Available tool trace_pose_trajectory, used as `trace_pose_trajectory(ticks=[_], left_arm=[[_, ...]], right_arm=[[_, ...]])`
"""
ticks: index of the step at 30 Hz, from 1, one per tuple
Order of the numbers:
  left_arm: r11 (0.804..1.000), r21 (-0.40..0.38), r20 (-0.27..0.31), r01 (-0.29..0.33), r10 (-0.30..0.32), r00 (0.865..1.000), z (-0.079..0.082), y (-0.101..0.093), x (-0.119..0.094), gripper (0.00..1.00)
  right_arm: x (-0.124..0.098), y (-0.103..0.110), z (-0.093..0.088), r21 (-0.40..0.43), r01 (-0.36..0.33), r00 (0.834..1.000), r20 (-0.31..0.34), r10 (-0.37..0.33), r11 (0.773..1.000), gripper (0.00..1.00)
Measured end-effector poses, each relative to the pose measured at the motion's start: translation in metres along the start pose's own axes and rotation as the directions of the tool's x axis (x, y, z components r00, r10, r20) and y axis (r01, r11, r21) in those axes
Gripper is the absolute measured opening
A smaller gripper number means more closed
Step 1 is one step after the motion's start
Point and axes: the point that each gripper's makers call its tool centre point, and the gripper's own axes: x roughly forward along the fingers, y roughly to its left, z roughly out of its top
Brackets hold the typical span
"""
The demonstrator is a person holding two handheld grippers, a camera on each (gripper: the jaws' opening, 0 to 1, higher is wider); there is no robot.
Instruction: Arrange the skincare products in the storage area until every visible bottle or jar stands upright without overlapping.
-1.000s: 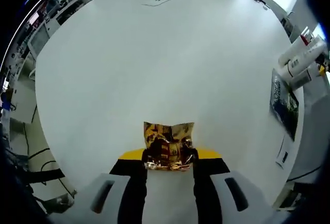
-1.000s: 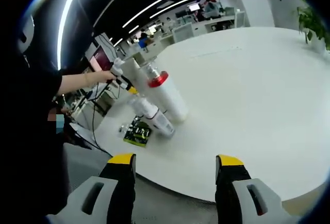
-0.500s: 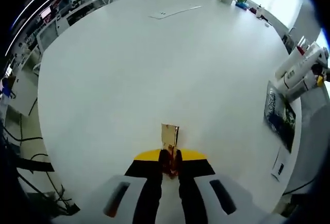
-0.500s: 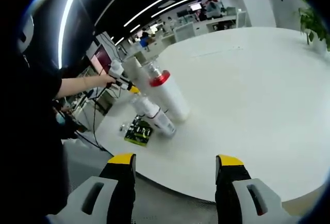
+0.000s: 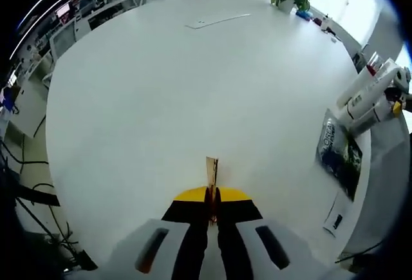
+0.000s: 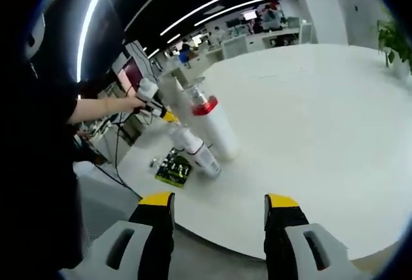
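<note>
Left gripper (image 5: pixel 211 204): clamped on gold sachet (image 5: pixel 211 172), edge-on. Right gripper (image 6: pixel 219 219): jaws apart, holding nothing. Advice: set sachet upright, clear of bottles (image 6: pixel 209 135).

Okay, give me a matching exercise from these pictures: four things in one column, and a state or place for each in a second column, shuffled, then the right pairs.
Things:
1. left tongs
2. right tongs
3. red-capped bottle
4. dark sachet

States or places:
A. lying flat near the table edge
B. open, holding nothing
C. shut on a thin gold packet
D. standing upright on the table

Pairs: 1-C, 2-B, 3-D, 4-A
</note>
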Motion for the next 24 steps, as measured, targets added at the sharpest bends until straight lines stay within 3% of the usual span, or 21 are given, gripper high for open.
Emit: trace_pose_trajectory(ticks=[2,4,7,9,12,18,21,24], left_arm=[[1.0,-0.009,0.029,0.026,-0.025,0.999,0.007,-0.006,-0.007,0.02],[0.998,-0.023,0.06,0.055,-0.054,0.997,0.016,-0.026,-0.019,0.02],[0.997,-0.014,0.092,0.078,-0.077,0.993,0.021,-0.04,-0.025,0.02],[0.996,-0.001,0.104,0.084,-0.083,0.991,0.021,-0.044,-0.025,0.02],[0.996,0.018,0.122,0.088,-0.09,0.989,0.028,-0.071,-0.045,0.02],[0.994,0.036,0.154,0.104,-0.109,0.982,0.039,-0.098,-0.072,0.03],[0.993,0.034,0.183,0.117,-0.121,0.976,0.04,-0.097,-0.072,0.03],[0.99,0.044,0.216,0.134,-0.141,0.966,0.049,-0.102,-0.088,0.03]], right_arm=[[-0.001,0.004,0.008,-0.036,-0.007,0.999,0.041,0.008,0.999,0.49],[-0.003,0.008,0.015,-0.072,-0.01,0.997,0.073,0.015,0.997,0.43],[-0.005,0.011,0.017,-0.174,-0.004,0.996,0.082,0.019,0.985,0.32],[-0.005,0.015,0.017,-0.201,-0.005,0.997,0.077,0.021,0.98,0.25],[-0.006,0.019,0.022,-0.221,-0.006,0.994,0.103,0.03,0.975,0.17],[-0.01,0.022,0.03,-0.249,-0.009,0.991,0.128,0.042,0.969,0.14],[-0.012,0.029,0.033,-0.271,-0.028,0.989,0.13,0.065,0.962,0.2],[-0.013,0.035,0.038,-0.269,-0.035,0.986,0.145,0.077,0.963,0.21]])
